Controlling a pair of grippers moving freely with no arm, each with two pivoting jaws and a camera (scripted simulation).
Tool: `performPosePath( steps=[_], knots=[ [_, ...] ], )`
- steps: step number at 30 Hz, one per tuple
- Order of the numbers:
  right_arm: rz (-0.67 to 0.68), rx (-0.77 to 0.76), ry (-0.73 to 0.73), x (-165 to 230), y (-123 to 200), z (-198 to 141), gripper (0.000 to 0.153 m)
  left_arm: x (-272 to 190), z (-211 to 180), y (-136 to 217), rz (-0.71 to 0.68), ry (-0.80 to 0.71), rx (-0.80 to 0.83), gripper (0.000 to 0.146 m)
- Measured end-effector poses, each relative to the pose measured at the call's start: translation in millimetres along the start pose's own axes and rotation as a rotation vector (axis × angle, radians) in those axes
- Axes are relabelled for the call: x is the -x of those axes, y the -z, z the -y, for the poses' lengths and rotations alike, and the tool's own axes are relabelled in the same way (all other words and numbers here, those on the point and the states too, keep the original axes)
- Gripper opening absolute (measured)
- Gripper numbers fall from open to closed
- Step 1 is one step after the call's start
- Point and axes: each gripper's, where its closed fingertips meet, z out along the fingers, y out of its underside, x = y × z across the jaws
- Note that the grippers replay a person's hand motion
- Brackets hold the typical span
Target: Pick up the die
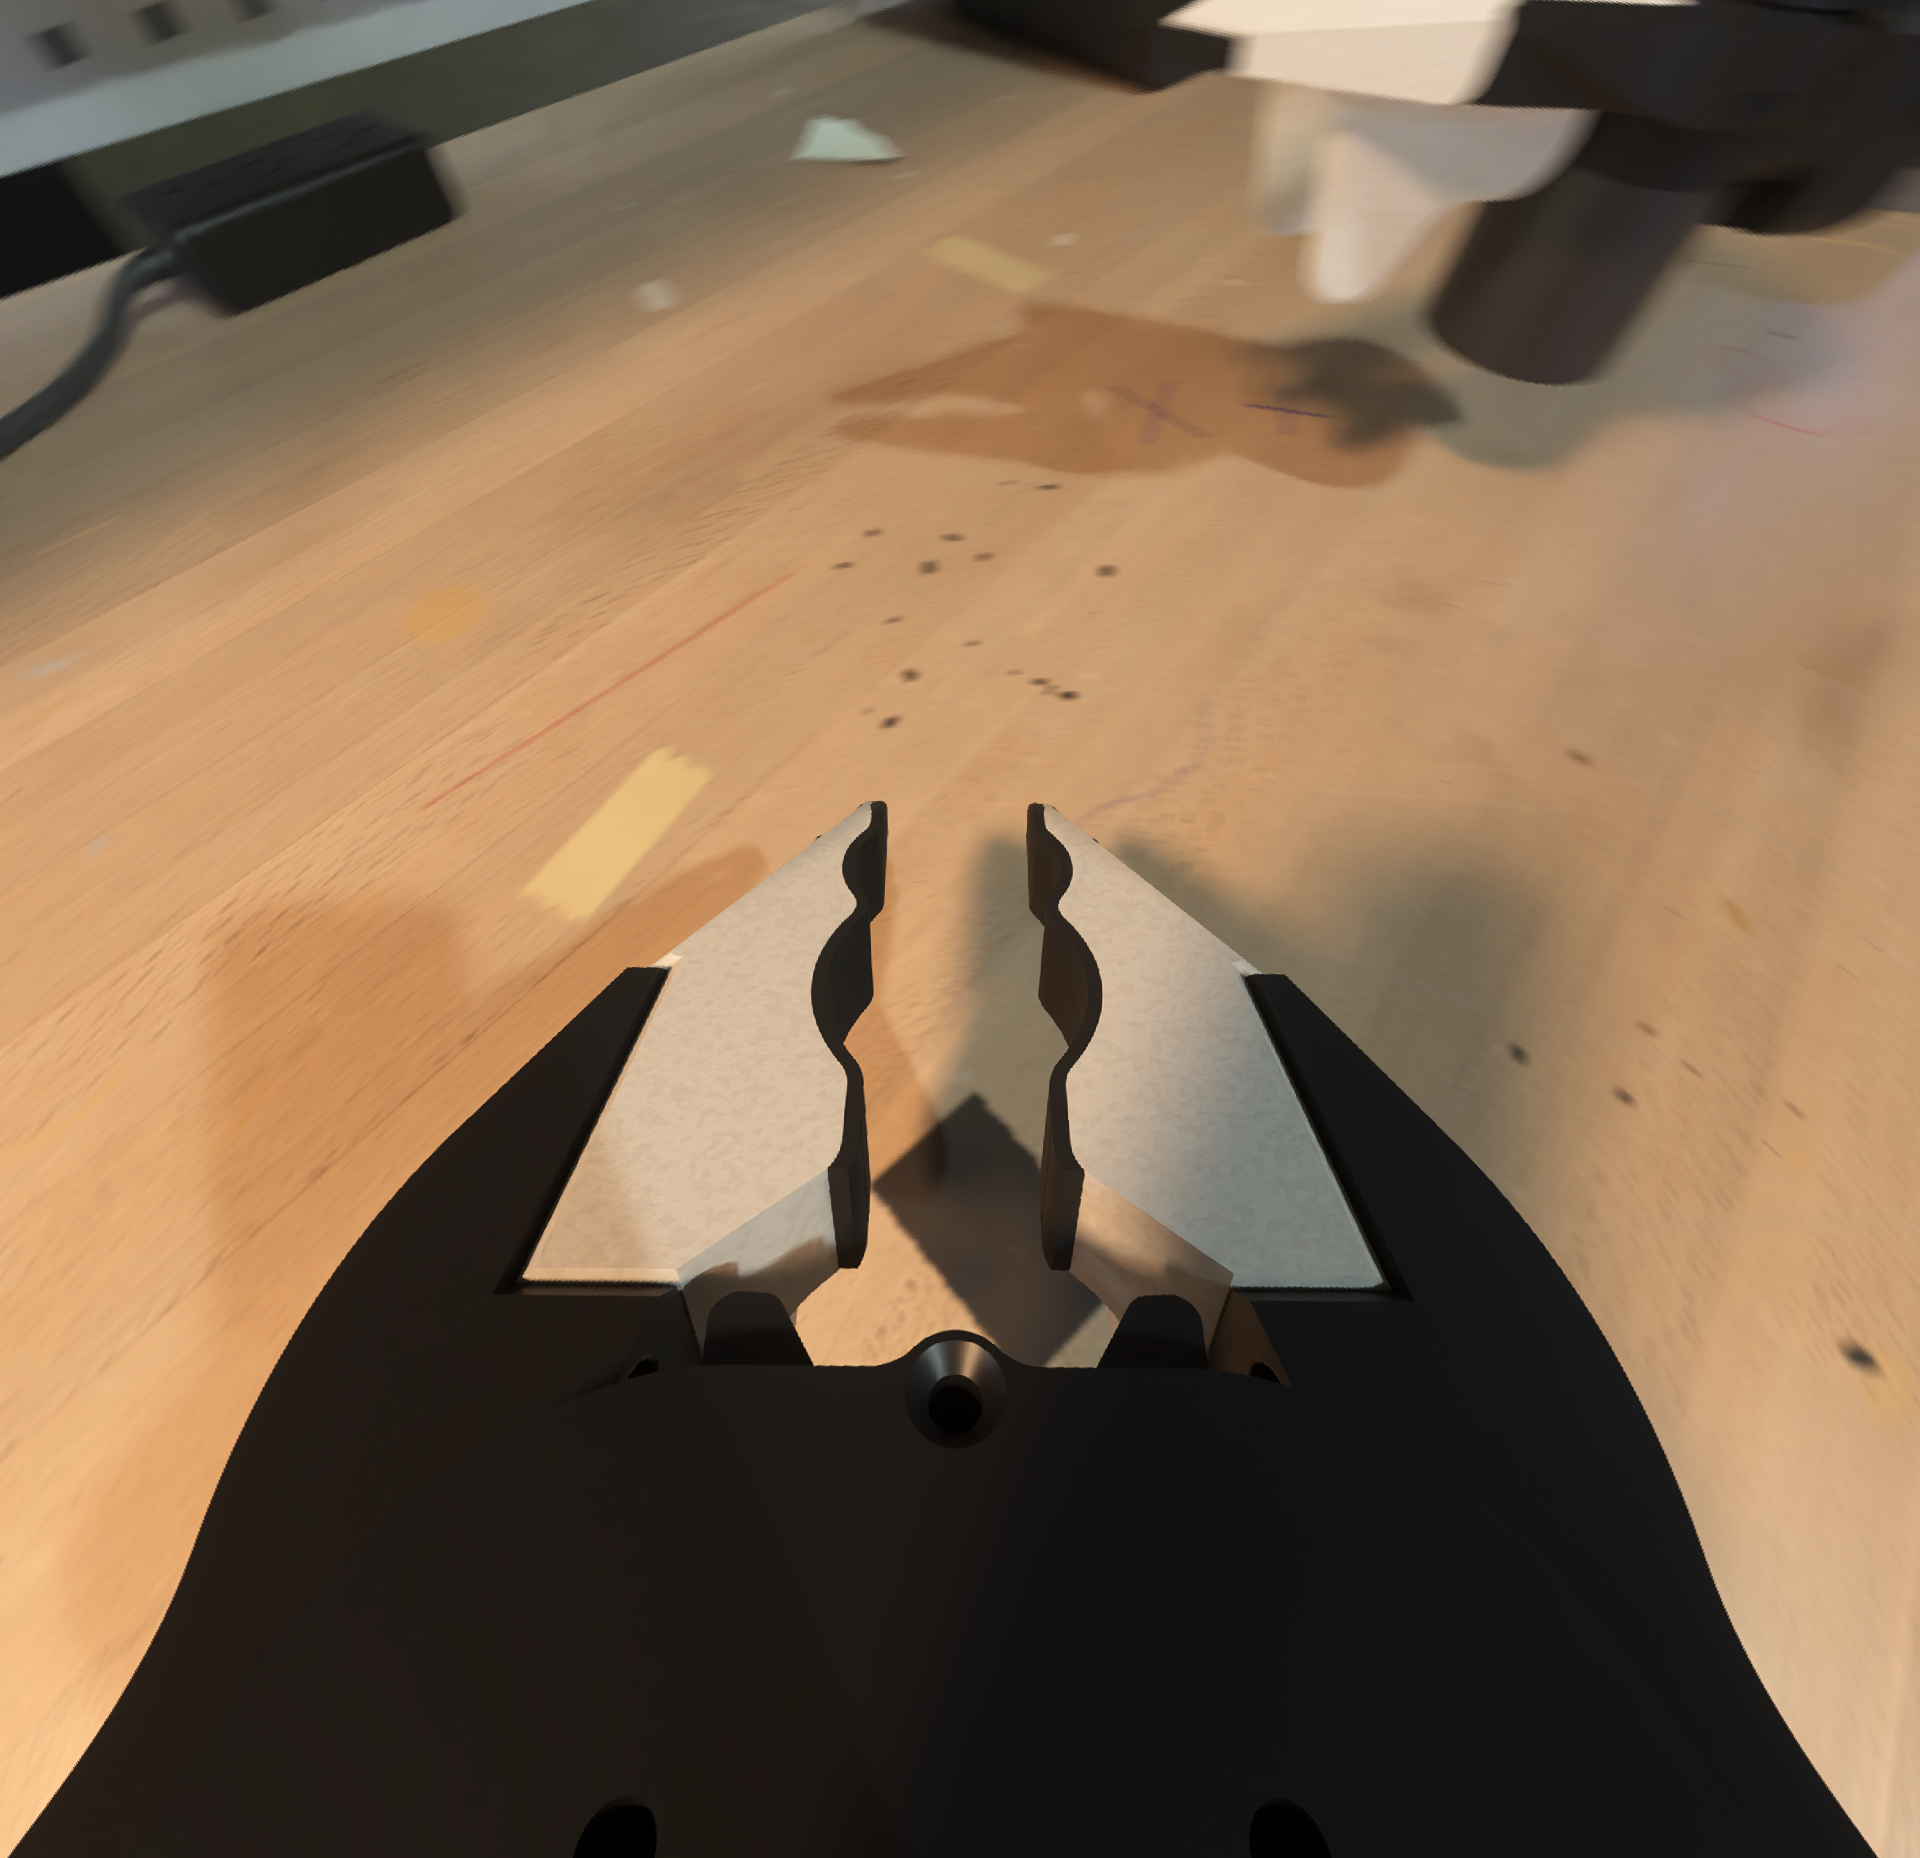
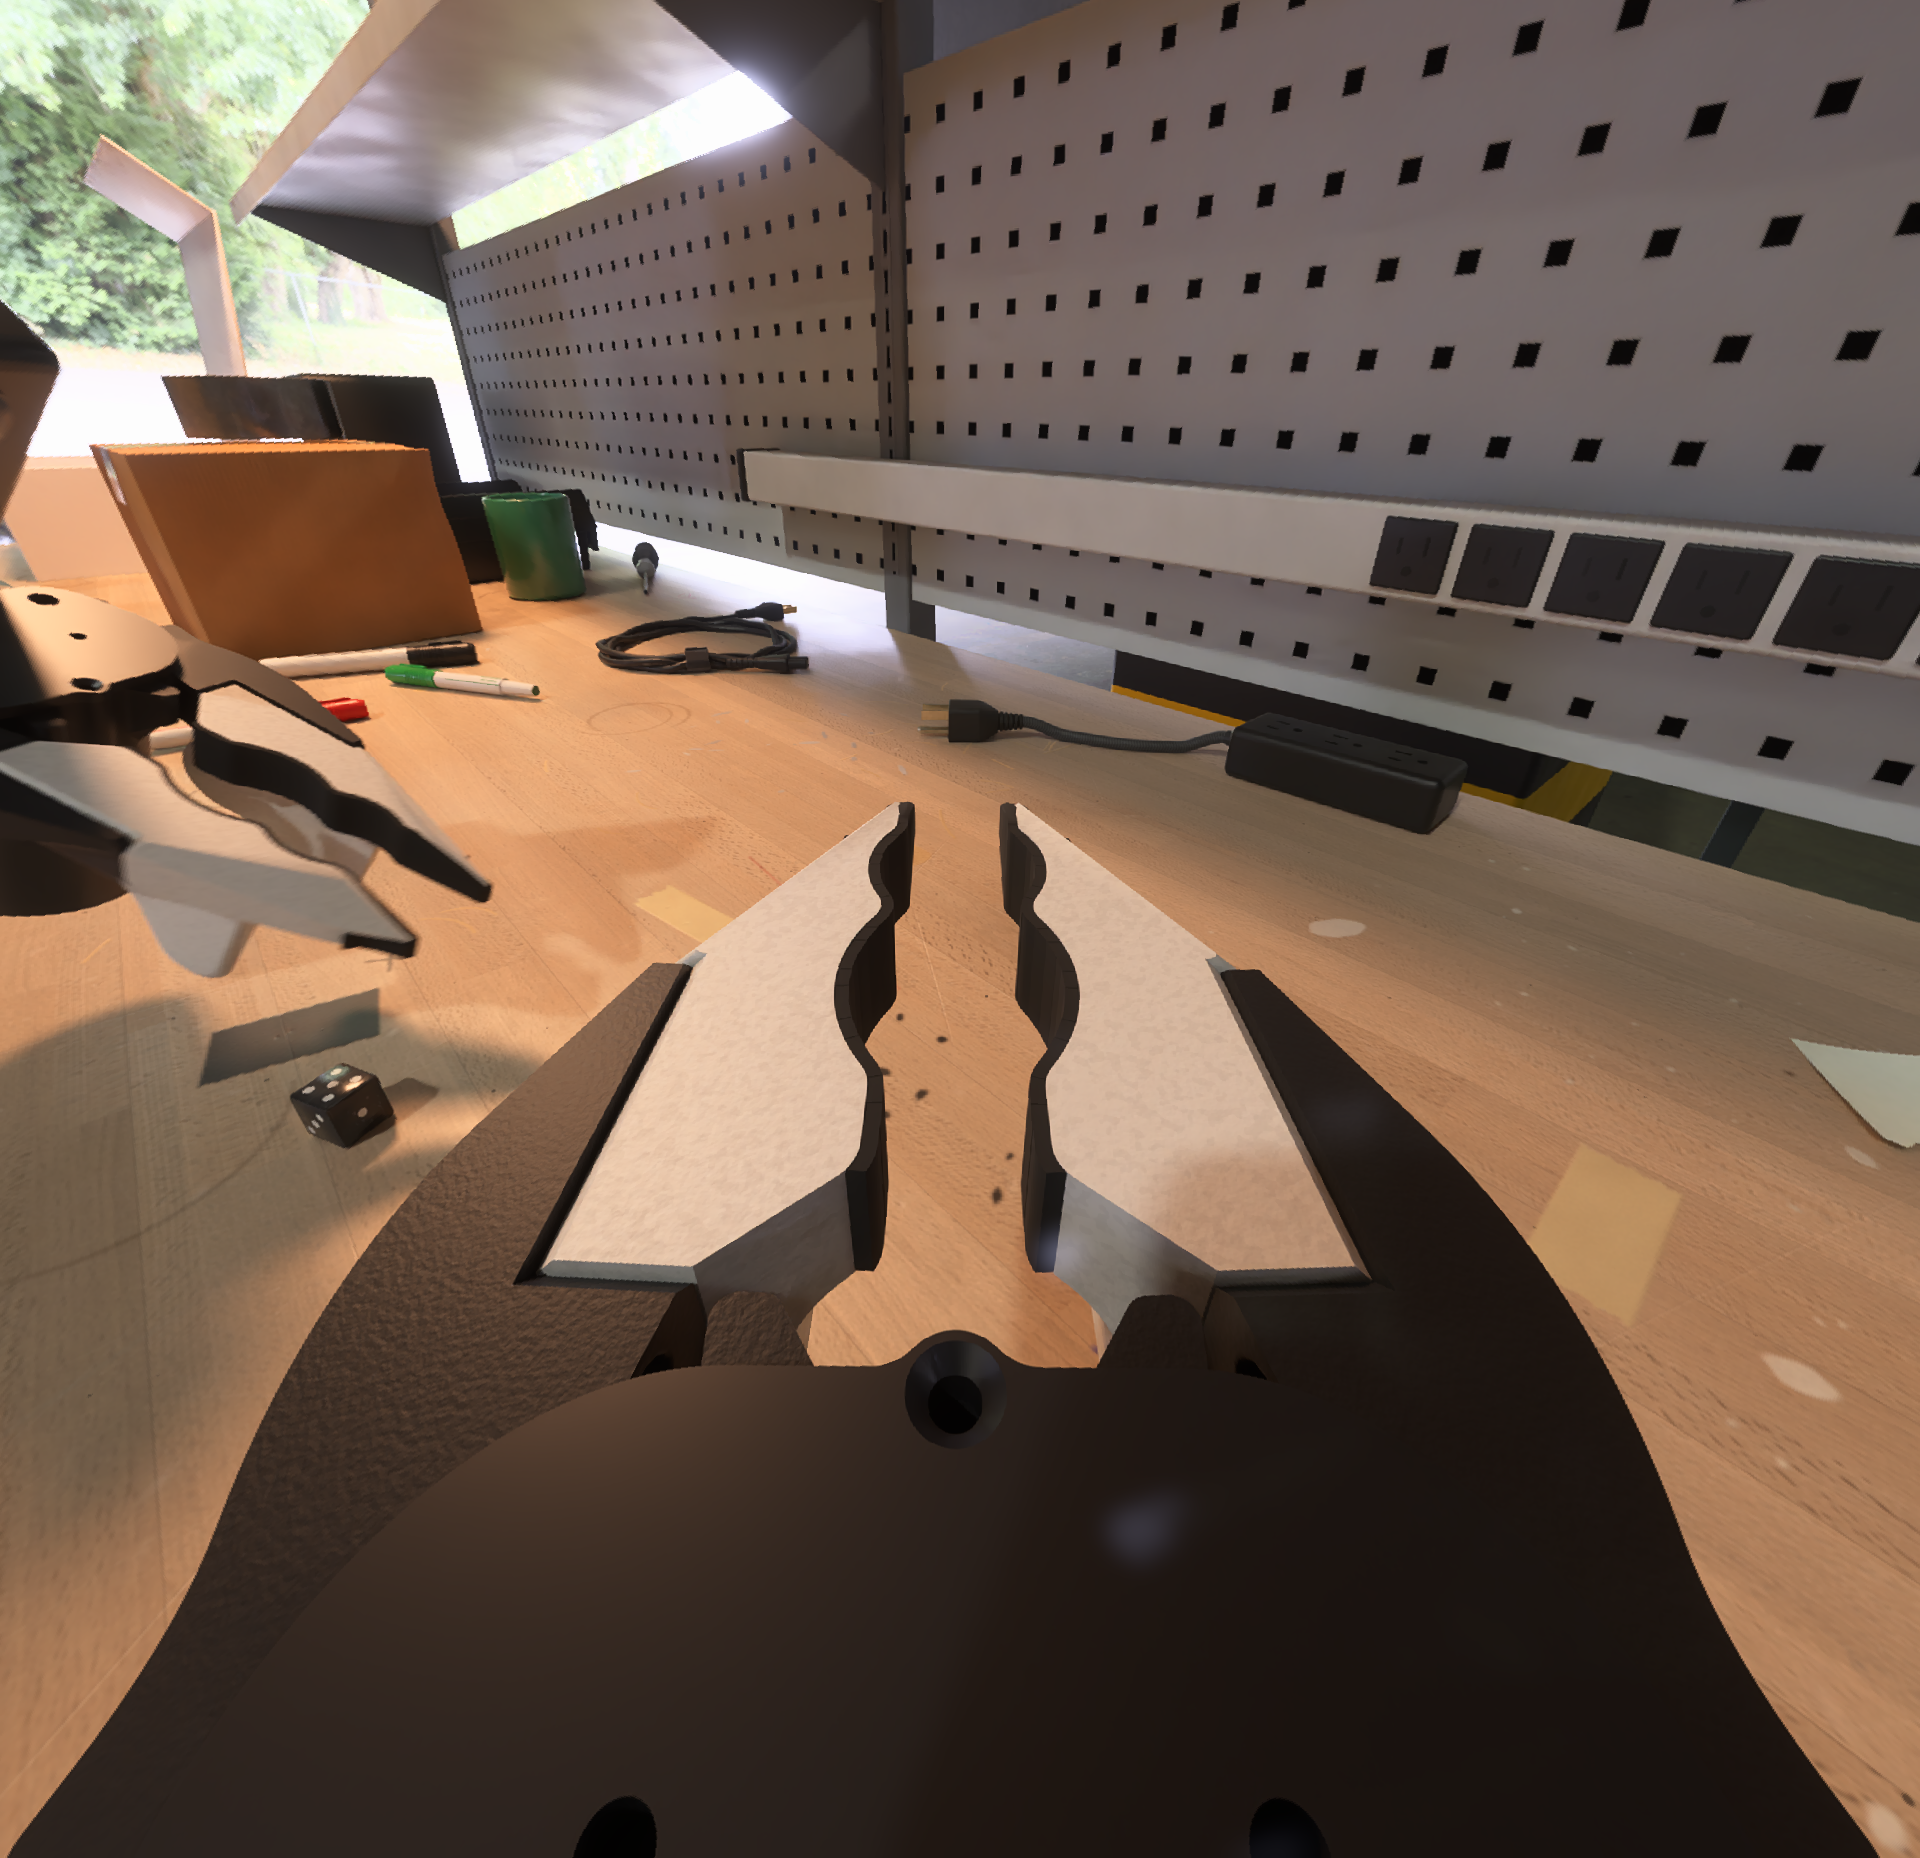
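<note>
The die point(image 2: 341, 1104) is small and black with white pips. It lies on the wooden bench point(image 2: 1351, 1029), to the left in the right wrist view. It does not show in the left wrist view. My left gripper point(image 2: 447, 918) hovers just above and behind the die, tilted down, open and empty. In its own view my left gripper point(image 1: 956, 821) has its jaws slightly apart over bare wood. My right gripper point(image 2: 956, 821) is open and empty, to the right of the die and pointing at the back wall. It also shows blurred at the top right of the left wrist view point(image 1: 1507, 146).
An orange box point(image 2: 291, 541), a green mug point(image 2: 535, 546), markers point(image 2: 462, 681) and a coiled cable point(image 2: 701, 650) sit at the back left. A black power strip point(image 2: 1345, 769) lies by the pegboard wall point(image 2: 1351, 250). A paper scrap point(image 2: 1870, 1086) lies at the right.
</note>
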Motion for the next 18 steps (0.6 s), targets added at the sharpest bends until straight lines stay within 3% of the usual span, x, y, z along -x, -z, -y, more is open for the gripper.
performPosePath(
  steps=[3,9,18],
  knots=[
    [0.003,0.001,0.008,0,-1,0,0.016,-29,5,4,-0.159,-0.096,-0.044,0.024],
    [0.010,-0.002,0.018,0,-1,0,0.016,-45,0,8,-0.250,-0.094,-0.029,0.028],
    [0.011,-0.006,0.013,-2,-2,0,0.016,-41,-28,-1,-0.235,0.003,0.177,0.030]
  ],
)
